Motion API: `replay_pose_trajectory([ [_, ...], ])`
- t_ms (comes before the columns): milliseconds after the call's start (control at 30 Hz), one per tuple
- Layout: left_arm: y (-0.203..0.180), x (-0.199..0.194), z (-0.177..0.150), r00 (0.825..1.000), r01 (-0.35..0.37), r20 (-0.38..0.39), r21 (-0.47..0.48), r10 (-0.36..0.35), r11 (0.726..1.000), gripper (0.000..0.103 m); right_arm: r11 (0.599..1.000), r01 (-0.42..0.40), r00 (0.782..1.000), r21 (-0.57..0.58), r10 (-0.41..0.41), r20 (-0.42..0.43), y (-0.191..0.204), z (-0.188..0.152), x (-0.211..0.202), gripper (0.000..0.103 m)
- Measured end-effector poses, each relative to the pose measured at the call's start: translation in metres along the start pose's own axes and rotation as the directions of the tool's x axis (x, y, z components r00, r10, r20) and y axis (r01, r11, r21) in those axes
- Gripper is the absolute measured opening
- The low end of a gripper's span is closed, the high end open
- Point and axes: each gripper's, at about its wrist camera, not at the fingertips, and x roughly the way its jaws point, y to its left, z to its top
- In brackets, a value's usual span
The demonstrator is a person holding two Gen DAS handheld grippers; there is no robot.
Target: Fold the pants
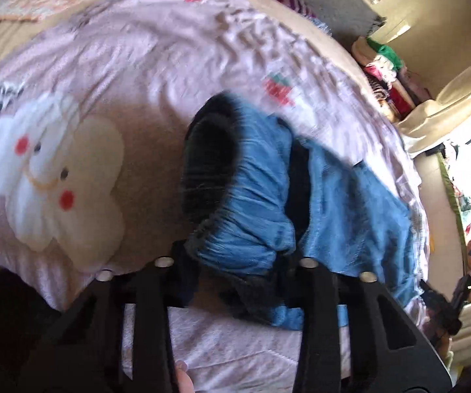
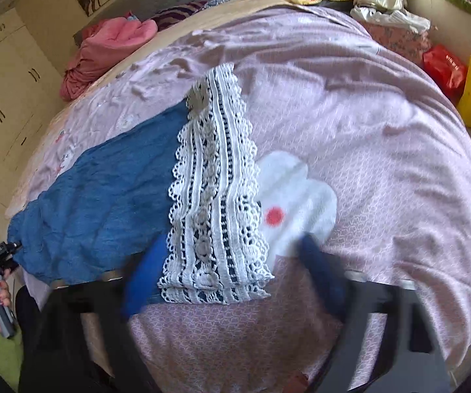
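The pants (image 2: 104, 196), blue with a white lace cuff (image 2: 212, 196), lie stretched across the pink bedspread (image 2: 366, 124); the cuff end partly covers the smiling cloud print (image 2: 304, 196) and the waistband (image 1: 235, 196) sits at the far end from that cloud. My right gripper (image 2: 232, 268) hangs over the cuff with its blue fingers (image 2: 143, 278) spread either side of the lace, not pinching it; I judge that stance is meant to straddle the hem before closing. My left gripper (image 1: 235, 281) is at the waist, where the elastic is bunched up and gapes open. The cloth crowds between the black fingers (image 1: 314, 294), but blur hides the tips, so I cannot tell whether they clamp it. Holding both ends would let me bring cuff to waist. Beyond the bedspread, well away from the cloud, sit a pink blanket (image 2: 104, 52) and a clothes pile (image 1: 386, 75).
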Motion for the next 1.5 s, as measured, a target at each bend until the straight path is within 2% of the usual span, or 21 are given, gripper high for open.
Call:
replay_pose_trajectory([
  [67, -0.006, -0.015, 0.008, 0.999, 0.012, 0.029, 0.027, -0.013, 1.000, 0.024, 1.000, -0.026, 1.000, -0.014, 0.026, -0.004, 0.003, -0.001, -0.003, 0.046],
  [133, -0.011, -0.030, 0.011, 0.998, 0.007, 0.058, 0.070, -0.011, 0.998, 0.024, 0.999, -0.026, 1.000, -0.039, 0.027, 0.006, 0.009, -0.004, -0.009, 0.042],
  [200, -0.007, -0.034, 0.009, 0.998, -0.018, 0.066, 0.106, 0.011, 0.994, 0.026, 0.998, -0.020, 1.000, -0.055, 0.021, 0.004, 0.010, -0.007, -0.011, 0.032],
  [267, 0.008, -0.023, 0.009, 0.999, -0.010, 0.037, 0.078, 0.008, 0.997, 0.029, 0.998, -0.019, 1.000, -0.067, 0.019, -0.003, 0.012, -0.012, -0.011, 0.032],
  [367, 0.037, -0.002, 0.006, 0.999, 0.034, -0.018, -0.016, -0.034, 0.999, 0.036, 0.994, 0.028, 1.000, -0.103, -0.029, -0.009, 0.017, -0.019, -0.007, 0.032],
  [433, 0.044, -0.002, 0.004, 0.998, 0.066, -0.009, -0.024, -0.066, 0.998, 0.038, 0.991, 0.052, 0.999, -0.122, -0.052, -0.003, 0.020, -0.023, -0.009, 0.032],
  [567, 0.044, -0.010, 0.005, 0.998, 0.065, 0.008, -0.004, -0.065, 0.998, 0.045, 0.992, 0.063, 0.998, -0.113, -0.064, -0.007, 0.017, -0.023, -0.006, 0.037],
  [767, 0.043, -0.026, 0.007, 0.998, 0.042, 0.046, 0.027, -0.043, 0.999, 0.052, 0.992, 0.085, 0.996, -0.096, -0.083, 0.019, 0.014, -0.024, -0.020, 0.059],
  [867, 0.038, -0.031, 0.006, 0.998, -0.010, 0.066, 0.069, 0.005, 0.998, 0.057, 0.994, 0.080, 0.996, -0.080, -0.076, 0.053, 0.014, -0.024, -0.033, 0.060],
  [1000, 0.027, -0.041, 0.005, 0.993, -0.077, 0.099, 0.108, 0.066, 0.991, 0.058, 0.990, 0.054, 0.993, -0.130, -0.040, 0.108, 0.033, -0.021, -0.051, 0.064],
  [1067, 0.015, -0.054, 0.005, 0.983, -0.150, 0.130, 0.129, 0.133, 0.980, 0.058, 0.983, 0.055, 0.993, -0.176, -0.035, 0.115, 0.047, -0.019, -0.051, 0.068],
  [1167, -0.001, -0.078, 0.006, 0.977, -0.132, 0.186, 0.152, 0.102, 0.980, 0.059, 0.971, 0.042, 0.994, -0.237, -0.018, 0.104, 0.069, -0.017, -0.044, 0.070],
  [1233, -0.018, -0.089, 0.004, 0.970, -0.153, 0.218, 0.184, 0.111, 0.971, 0.064, 0.962, 0.032, 0.995, -0.272, -0.005, 0.099, 0.083, -0.016, -0.037, 0.070],
  [1267, -0.029, -0.091, 0.003, 0.971, -0.133, 0.225, 0.211, 0.085, 0.968, 0.067, 0.958, 0.029, 0.995, -0.286, -0.001, 0.095, 0.090, -0.016, -0.033, 0.070],
  [1367, -0.062, -0.083, -0.005, 0.977, -0.098, 0.209, 0.286, 0.037, 0.953, 0.067, 0.953, 0.025, 0.997, -0.303, -0.001, 0.078, 0.104, -0.017, -0.019, 0.070],
  [1500, -0.106, -0.044, -0.026, 0.992, -0.057, 0.127, 0.395, 0.007, 0.917, 0.068, 0.951, 0.022, 0.998, -0.308, -0.004, 0.057, 0.116, -0.023, -0.006, 0.072],
])
